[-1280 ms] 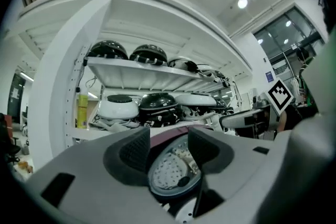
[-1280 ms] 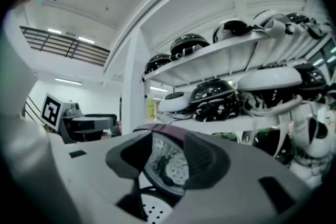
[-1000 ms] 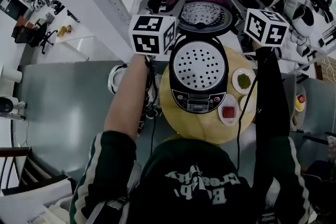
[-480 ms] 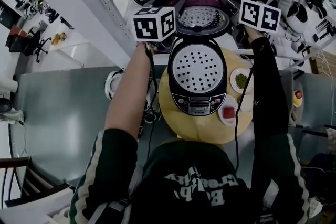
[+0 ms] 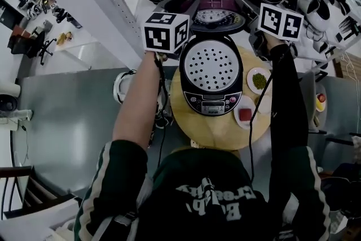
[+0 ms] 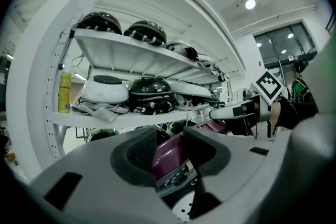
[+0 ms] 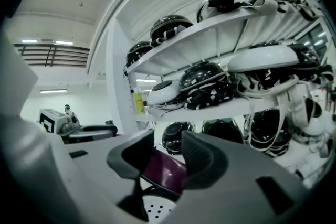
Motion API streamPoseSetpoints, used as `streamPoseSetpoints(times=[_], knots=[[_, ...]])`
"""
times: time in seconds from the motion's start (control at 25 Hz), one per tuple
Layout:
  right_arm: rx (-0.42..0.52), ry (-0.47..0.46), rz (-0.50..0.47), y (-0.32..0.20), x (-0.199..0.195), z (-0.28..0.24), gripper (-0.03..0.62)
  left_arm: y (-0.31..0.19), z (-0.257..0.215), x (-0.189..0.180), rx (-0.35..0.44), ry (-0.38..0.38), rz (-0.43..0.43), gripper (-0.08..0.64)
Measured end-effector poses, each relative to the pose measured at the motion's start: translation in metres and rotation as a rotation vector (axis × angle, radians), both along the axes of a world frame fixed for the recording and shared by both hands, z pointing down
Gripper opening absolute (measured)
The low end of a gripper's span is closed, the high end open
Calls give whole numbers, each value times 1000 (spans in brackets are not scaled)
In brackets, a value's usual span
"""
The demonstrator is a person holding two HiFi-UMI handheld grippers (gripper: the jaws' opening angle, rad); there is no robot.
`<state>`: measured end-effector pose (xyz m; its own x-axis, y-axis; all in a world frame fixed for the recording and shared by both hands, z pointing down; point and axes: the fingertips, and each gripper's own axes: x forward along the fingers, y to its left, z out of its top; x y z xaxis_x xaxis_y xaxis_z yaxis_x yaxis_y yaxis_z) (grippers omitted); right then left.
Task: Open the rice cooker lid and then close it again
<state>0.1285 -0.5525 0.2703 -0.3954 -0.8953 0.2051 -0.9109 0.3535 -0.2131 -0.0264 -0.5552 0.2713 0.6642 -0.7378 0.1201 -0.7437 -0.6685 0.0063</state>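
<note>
The black rice cooker (image 5: 210,73) stands open on a round wooden table (image 5: 214,135), its perforated inner plate facing up. Its purple lid (image 5: 219,15) is raised at the back. My left gripper (image 5: 189,8) is at the lid's left edge and my right gripper (image 5: 247,4) at its right edge. In the left gripper view the purple lid (image 6: 167,161) fills the gap of the left gripper (image 6: 169,147), whose jaws have just been closing onto it. In the right gripper view the lid (image 7: 164,171) sits clamped in the right gripper (image 7: 165,157).
Two small dishes, one with green beans (image 5: 259,80) and one with something red (image 5: 246,114), sit right of the cooker. White shelves (image 7: 210,107) behind hold several other cookers and cables. A white round object (image 5: 121,87) lies left of the table.
Both grippers have sunk slightly with the lid's edges, and the lid's underside looks flatter from above. The cooker body and dishes stay put.
</note>
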Motion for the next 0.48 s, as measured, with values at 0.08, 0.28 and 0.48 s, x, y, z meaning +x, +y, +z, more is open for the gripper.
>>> streamPoseSetpoints(times=[0.08,0.28,0.48], knots=[[1,-4,-19,9,-3,3,167,10,3,-2,1,-2,-3,158],[3,-20,-61,35,-5,10,167,35,10,-3,-16,-1,-10,160],[-19,-39,-112,63,-11,22,167,62,22,-8,-43,7,-20,161]])
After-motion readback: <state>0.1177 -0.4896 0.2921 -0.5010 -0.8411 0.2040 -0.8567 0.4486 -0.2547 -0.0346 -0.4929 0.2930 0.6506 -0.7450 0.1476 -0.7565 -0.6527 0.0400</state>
